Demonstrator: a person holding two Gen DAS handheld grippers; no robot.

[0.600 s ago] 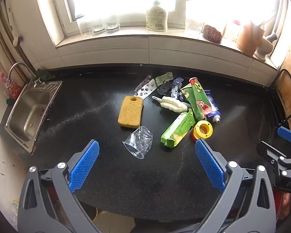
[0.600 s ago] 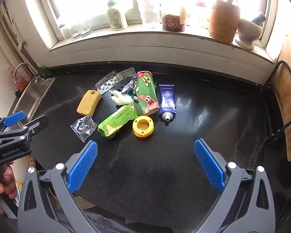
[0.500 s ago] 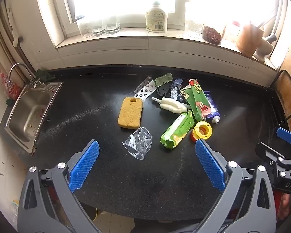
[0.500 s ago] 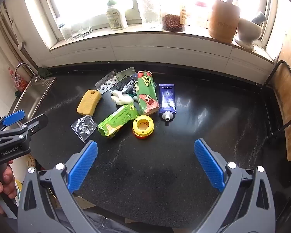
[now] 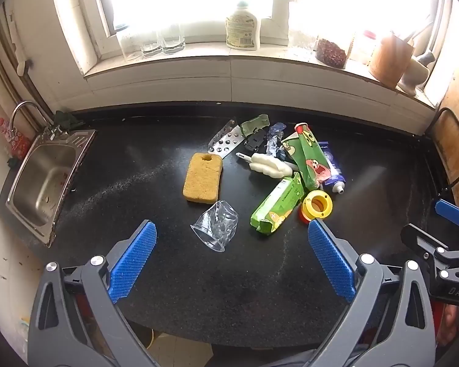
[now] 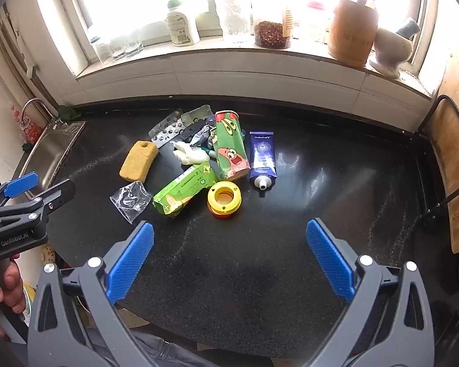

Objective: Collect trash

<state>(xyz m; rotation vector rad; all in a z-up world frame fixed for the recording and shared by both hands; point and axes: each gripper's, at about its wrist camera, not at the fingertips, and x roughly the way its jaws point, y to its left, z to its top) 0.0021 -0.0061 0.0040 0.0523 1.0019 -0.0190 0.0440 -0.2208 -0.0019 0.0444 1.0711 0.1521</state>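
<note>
A heap of trash lies on the black counter [image 5: 137, 183]: a yellow sponge [image 5: 202, 178], a crushed clear plastic cup [image 5: 216, 228], a green carton [image 5: 277, 208], a yellow tape reel [image 5: 316, 207], a green cartoon pouch [image 5: 306, 156], a blue tube [image 5: 330, 166], a white plastic piece [image 5: 269, 165] and a pill blister [image 5: 225, 143]. My left gripper [image 5: 232, 260] hangs open above the near edge, just short of the cup. My right gripper [image 6: 229, 253] is open too, nothing between its fingers, nearer than the reel [image 6: 224, 197] and carton [image 6: 183, 191].
A steel sink [image 5: 42, 177] with a tap sits at the counter's left end. The window sill holds glasses, a bottle [image 5: 242, 32], a jar and a wooden pot [image 6: 352, 33]. A wooden chair [image 6: 453, 165] stands at the right. A person's hand [image 6: 3, 284] holds the left gripper.
</note>
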